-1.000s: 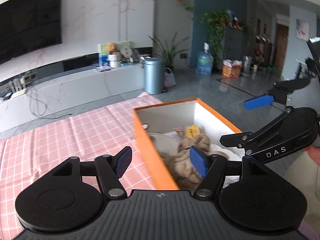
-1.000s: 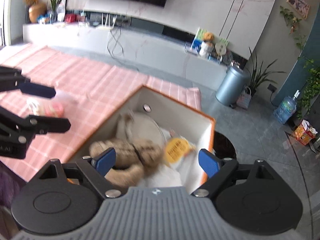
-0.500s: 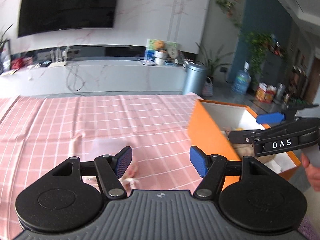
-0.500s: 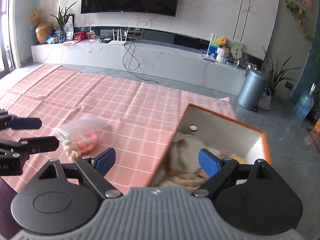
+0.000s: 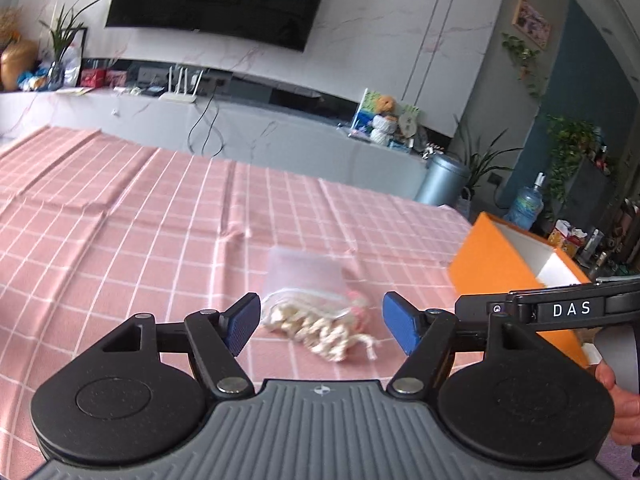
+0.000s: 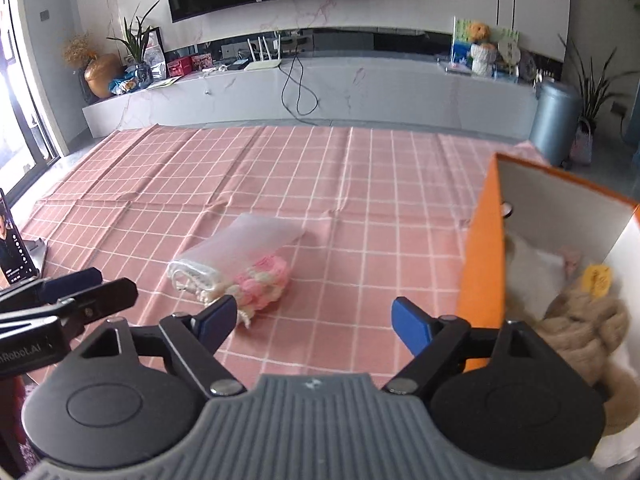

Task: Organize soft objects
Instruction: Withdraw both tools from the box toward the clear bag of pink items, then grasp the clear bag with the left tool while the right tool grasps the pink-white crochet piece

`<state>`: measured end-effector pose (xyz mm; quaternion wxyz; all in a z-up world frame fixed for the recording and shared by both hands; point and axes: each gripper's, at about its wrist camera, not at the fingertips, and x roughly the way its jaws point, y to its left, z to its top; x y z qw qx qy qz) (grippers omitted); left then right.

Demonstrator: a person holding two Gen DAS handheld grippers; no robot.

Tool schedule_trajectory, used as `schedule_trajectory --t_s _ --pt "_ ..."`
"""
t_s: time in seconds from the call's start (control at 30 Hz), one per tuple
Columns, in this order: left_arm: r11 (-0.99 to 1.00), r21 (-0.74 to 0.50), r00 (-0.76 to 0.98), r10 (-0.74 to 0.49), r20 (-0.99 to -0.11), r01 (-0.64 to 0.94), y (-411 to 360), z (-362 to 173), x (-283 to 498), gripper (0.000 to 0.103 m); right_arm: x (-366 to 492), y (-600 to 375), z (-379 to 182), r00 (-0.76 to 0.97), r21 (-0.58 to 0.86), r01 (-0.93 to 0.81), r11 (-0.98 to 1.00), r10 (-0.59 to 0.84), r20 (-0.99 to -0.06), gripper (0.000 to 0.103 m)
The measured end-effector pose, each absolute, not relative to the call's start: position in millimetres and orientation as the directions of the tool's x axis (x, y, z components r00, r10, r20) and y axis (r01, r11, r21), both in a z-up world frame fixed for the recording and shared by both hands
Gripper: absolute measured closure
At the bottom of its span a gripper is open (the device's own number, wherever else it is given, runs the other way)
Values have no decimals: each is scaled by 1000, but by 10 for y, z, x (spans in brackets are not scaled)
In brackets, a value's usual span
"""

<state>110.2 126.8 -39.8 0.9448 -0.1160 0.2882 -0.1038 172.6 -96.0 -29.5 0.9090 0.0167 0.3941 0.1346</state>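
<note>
Where the left wrist view looked along the left tongs (image 5: 320, 322), the bag (image 5: 316, 308) lay on the pink checked desk (image 5: 120, 240) straight ahead, just beyond the tips and centred in the gap. Those tongs stood wide and held nothing. The bag's clear empty end pointed away toward the far edge of the desk, and its bunched cream and pink filling sat at the near end, closest to the pads. Its long axis ran roughly with the tongs' line of reach, tilted a little to the right. The orange box (image 5: 516, 264) stood off to the right, near the desk's right edge, with the right tongs (image 5: 560, 308) crossing in front of it.

In the right wrist view the right tongs (image 6: 316, 320) were also wide and empty, but the bag (image 6: 240, 268) lay ahead and to the left of their gap, its long axis slanting from near left to far right. The box (image 6: 484, 256), already holding plush items, was just to the right. The left tongs (image 6: 80, 292) showed at the left edge. By my reading the left tongs were the better aligned to take the bag.
</note>
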Motion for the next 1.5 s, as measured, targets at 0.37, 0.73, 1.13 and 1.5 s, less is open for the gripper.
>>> schedule_trajectory --t_s 0.37,0.73,1.13,1.5 --pt "944 -283 746 -311 -588 170 1143 -546 1678 11 2068 -839 -518 657 131 -182 975 219 -722 30" --pt "931 -346 594 -345 -727 118 1213 -851 2299 25 2377 -759 -696 638 155 -161 975 222 -737 36" --pt "947 -314 701 -269 -661 67 1284 -671 2076 99 2379 -611 -730 635 154 -220 963 261 -727 36" --pt "961 -273 711 -165 -684 -39 1645 -735 1770 100 2413 -206 -893 574 193 -290 937 331 -749 16"
